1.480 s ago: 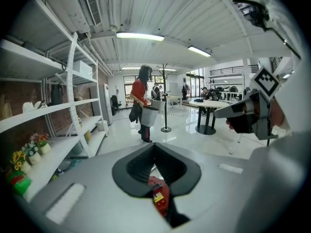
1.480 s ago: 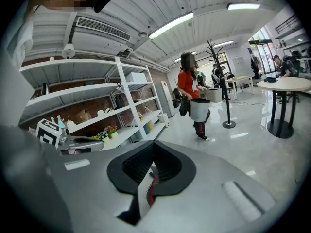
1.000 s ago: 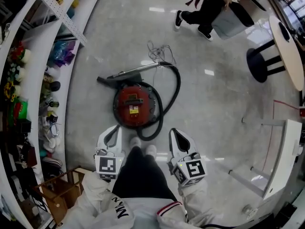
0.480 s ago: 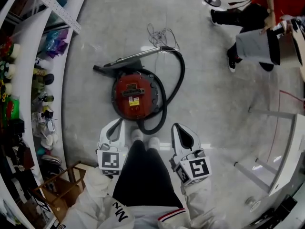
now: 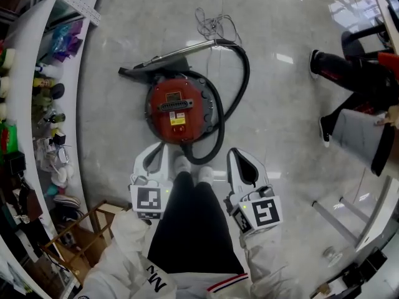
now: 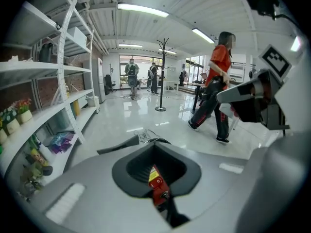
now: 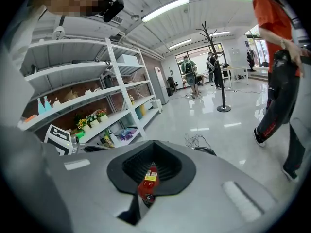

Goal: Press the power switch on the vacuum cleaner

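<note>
**A:** How far has the job got?

**B:** Barely begun, I'd say. The left tool (image 5: 158, 149) and the right tool (image 5: 232, 152) hang low by the wearer's knees. Each has its jaws pressed together with nothing pinched between them, and neither touches anything.

**A:** And the machine?

**B:** The round red canister vacuum cleaner (image 5: 177, 113) sits on the pale polished floor (image 5: 280, 117) just ahead of both tools, a little nearer the left one, right beyond the wearer's white shoes (image 5: 190, 166). Its thick black hose (image 5: 246, 76) loops round the right side of the body to a metal wand (image 5: 181, 53) lying across the far side. Past that is a loose tangle of thin cord (image 5: 212, 20).

**A:** So what's left?

**B:** All of it, by my reckoning. One tool has to come down onto the lid and push the switch.

**A:** Can you see the switch?

**B:** Not for certain. There's a dark ribbed bar (image 5: 176, 105) on the lid with a small yellow label (image 5: 177, 121) just nearer the tools, but from above I can't tell which part is the switch. The tools' own cameras catch only a sliver of red past their closed jaws.

**A:** Anything else unclear?

**B:** A passer-by in dark trousers (image 5: 355, 73), well off to the right of the right tool, is cut off at the edge. The white shelving (image 5: 37, 98) left of the left tool holds a jumble of small goods I can't name.
</note>
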Demonstrator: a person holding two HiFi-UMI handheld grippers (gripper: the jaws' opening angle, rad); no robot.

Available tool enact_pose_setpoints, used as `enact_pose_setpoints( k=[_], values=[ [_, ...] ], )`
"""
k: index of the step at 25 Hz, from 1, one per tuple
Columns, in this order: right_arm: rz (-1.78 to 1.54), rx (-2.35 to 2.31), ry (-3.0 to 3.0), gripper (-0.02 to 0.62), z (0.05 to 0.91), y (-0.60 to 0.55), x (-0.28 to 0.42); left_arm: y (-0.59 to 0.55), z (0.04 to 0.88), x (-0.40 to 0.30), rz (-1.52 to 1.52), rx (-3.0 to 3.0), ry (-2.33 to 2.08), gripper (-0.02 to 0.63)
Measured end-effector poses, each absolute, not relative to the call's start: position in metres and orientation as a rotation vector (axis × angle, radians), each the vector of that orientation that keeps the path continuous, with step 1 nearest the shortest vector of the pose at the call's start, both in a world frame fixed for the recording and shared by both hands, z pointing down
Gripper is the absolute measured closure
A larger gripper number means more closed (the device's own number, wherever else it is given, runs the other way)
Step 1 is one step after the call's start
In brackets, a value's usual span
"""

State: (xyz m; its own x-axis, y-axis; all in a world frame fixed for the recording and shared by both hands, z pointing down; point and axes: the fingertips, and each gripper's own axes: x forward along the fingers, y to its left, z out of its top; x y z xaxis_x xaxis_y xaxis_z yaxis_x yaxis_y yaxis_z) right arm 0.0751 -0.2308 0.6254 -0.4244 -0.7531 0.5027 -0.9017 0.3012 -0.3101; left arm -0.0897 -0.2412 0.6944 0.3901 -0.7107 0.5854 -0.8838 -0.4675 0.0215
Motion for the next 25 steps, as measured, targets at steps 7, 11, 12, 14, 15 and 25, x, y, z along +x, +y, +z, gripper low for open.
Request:
enact_pose_setpoints(
  k=[7,11,12,14,15,25],
  values=[
    [0.835,1.521,-2.306,0.595,0.639,-0.229,0.070,-0.242,0.736,-0.092,0.793,2.300,-1.355,0.606],
    [0.844,1.529,-2.286,0.595,0.645,-0.228,0.070,-0.244,0.751,-0.090,0.804,2.281,-1.331,0.606],
    [0.848,1.533,-2.281,0.595,0.646,-0.228,0.070,-0.244,0.755,-0.089,0.806,2.279,-1.324,0.606],
    [0.856,1.541,-2.273,0.595,0.648,-0.228,0.071,-0.245,0.762,-0.087,0.816,2.277,-1.310,0.606],
    [0.859,1.544,-2.270,0.595,0.649,-0.228,0.071,-0.245,0.766,-0.086,0.822,2.276,-1.303,0.606],
    [0.864,1.560,-2.261,0.595,0.652,-0.231,0.075,-0.243,0.809,-0.080,0.891,2.236,-1.248,0.606]
  ],
)
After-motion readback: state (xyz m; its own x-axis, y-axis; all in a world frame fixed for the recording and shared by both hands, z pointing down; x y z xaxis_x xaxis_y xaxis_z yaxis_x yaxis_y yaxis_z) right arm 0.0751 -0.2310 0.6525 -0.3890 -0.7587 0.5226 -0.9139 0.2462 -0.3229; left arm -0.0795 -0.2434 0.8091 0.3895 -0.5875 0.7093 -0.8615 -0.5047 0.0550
